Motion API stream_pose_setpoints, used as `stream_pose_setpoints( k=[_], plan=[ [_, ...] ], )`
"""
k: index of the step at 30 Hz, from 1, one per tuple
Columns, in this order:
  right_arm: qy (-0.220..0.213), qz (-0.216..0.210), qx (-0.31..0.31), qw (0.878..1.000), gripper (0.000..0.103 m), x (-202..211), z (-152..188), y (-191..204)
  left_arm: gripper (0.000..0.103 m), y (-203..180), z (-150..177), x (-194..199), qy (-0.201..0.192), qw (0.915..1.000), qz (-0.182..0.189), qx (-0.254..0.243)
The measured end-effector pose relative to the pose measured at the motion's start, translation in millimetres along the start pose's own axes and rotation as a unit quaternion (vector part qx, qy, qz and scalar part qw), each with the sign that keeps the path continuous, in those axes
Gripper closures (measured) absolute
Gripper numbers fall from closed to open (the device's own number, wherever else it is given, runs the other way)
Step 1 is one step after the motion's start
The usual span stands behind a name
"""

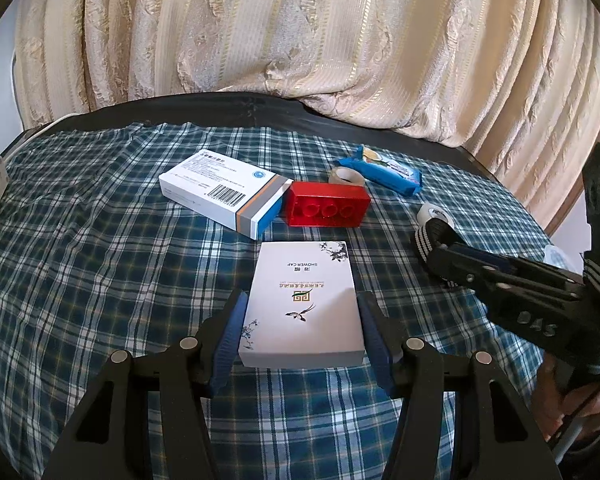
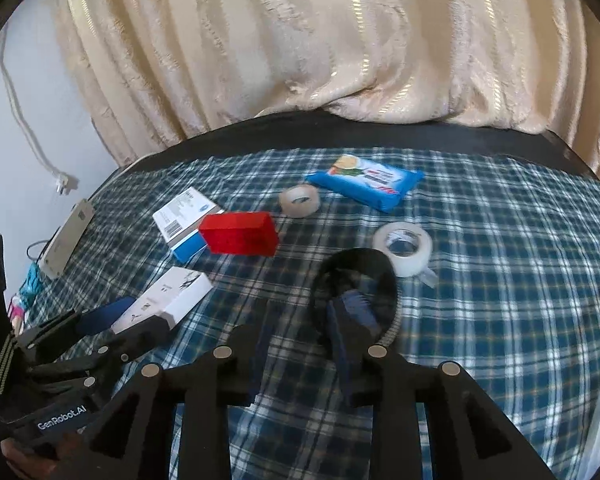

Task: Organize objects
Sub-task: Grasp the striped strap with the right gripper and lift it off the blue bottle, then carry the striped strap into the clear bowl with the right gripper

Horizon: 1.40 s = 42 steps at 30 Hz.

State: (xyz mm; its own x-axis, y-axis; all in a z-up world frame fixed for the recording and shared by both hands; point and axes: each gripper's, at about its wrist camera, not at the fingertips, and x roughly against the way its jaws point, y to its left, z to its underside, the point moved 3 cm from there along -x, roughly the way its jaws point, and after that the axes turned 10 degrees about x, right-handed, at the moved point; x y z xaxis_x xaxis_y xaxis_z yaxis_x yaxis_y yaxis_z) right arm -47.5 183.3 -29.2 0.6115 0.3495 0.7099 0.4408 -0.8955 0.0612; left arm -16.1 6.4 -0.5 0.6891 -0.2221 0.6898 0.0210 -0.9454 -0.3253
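My left gripper [image 1: 300, 312] is shut on a white shower cap box [image 1: 302, 304], which rests on the plaid cloth [image 1: 100, 264]; the box also shows in the right wrist view [image 2: 168, 300]. My right gripper [image 2: 312, 304] holds a black striped band [image 2: 360, 268], looped over its right finger. Beyond lie a white medicine box [image 1: 224, 192], a red block [image 1: 326, 204], a clear tape roll [image 2: 299, 199], a blue wipes pack [image 2: 366, 180] and a white tape roll [image 2: 403, 246].
A cream curtain [image 1: 300, 40] hangs behind the table's dark far edge [image 2: 340, 132]. A white power strip [image 2: 68, 236] and a cable lie at the left edge of the table.
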Motion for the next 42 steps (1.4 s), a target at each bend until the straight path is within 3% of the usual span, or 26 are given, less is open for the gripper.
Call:
stream_pose_setpoints(
  k=[6,10,13,24,42],
  plan=[
    [0.029,0.032,0.016,0.999,0.073,-15,0,-2,0.046,0,0,0,0.0,1.0,0.0,0.0],
    [0.037,0.032,0.006,0.999,0.094,-21,3,-8,0.046,0,0,0,0.0,1.0,0.0,0.001],
    [0.022,0.023,-0.008,0.999,0.099,-11,3,-10,0.046,-1,0,0,-0.001,1.0,0.0,-0.001],
    [-0.055,0.033,-0.044,0.997,0.1,52,4,-23,0.046,-4,1,1,-0.008,0.9999,0.002,-0.006],
    [-0.072,0.078,-0.096,0.99,0.1,101,42,-65,0.046,-19,2,12,-0.02,0.9994,0.003,-0.027]
  ],
)
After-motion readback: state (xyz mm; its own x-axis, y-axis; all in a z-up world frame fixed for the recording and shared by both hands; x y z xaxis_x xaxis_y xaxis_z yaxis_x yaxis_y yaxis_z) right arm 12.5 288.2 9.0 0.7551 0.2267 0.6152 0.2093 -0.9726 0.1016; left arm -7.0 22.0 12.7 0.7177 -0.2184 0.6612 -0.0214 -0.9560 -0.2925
